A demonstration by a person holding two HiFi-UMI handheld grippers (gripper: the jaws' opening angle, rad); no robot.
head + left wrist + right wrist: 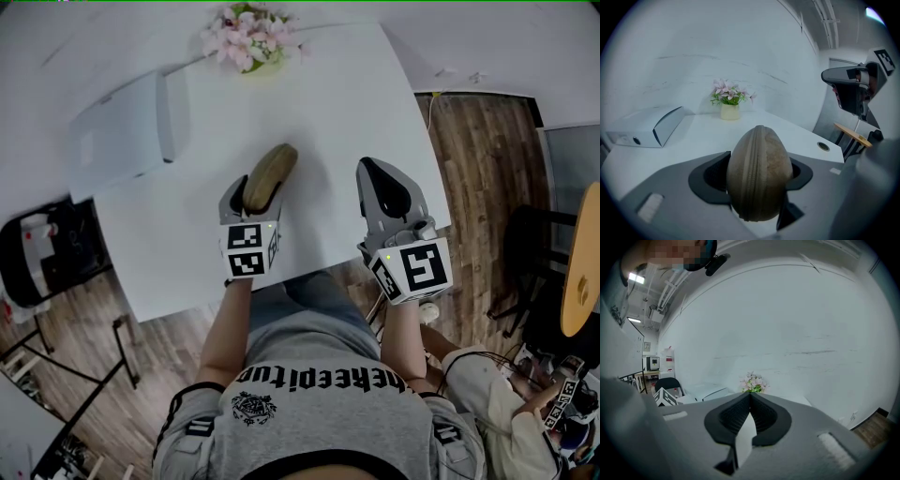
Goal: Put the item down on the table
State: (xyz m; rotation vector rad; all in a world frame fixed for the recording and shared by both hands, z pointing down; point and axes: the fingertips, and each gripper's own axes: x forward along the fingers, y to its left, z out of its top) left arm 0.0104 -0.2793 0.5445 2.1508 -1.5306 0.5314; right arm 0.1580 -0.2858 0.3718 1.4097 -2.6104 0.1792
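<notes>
- The left gripper [257, 194] is pinching the brown egg-shaped item [759, 174]; in the left gripper view the dark jaw pads press on its two flanks, and a ribbed seam runs up its middle, facing the camera
- In the head view the item points away from the person, its far end sticking out past the jaws over the white table [337, 103], near the table's front edge
- That gripper's view looks down across the tabletop from above, so the item appears to be held clear of the surface; whether its underside touches anything cannot be told
- The right gripper [375, 178] is pressed together at its tips and holds nothing; its own view shows the ridged pads meeting, with only a sliver of white below them; it hangs over the table's front right part, just beside the left one
- Further back stand a small pot of pink flowers [246, 37] and a white box-shaped device [122, 131], both well apart from the item
- Judgement of progress: the carrying looks done, since the item is already over bare tabletop; the putting-down itself is not yet done
- Left to do, as I judge it: lower the item until it rests on the table, spread the left jaws, and draw the gripper back; being rounded, the item may roll once let go
</notes>
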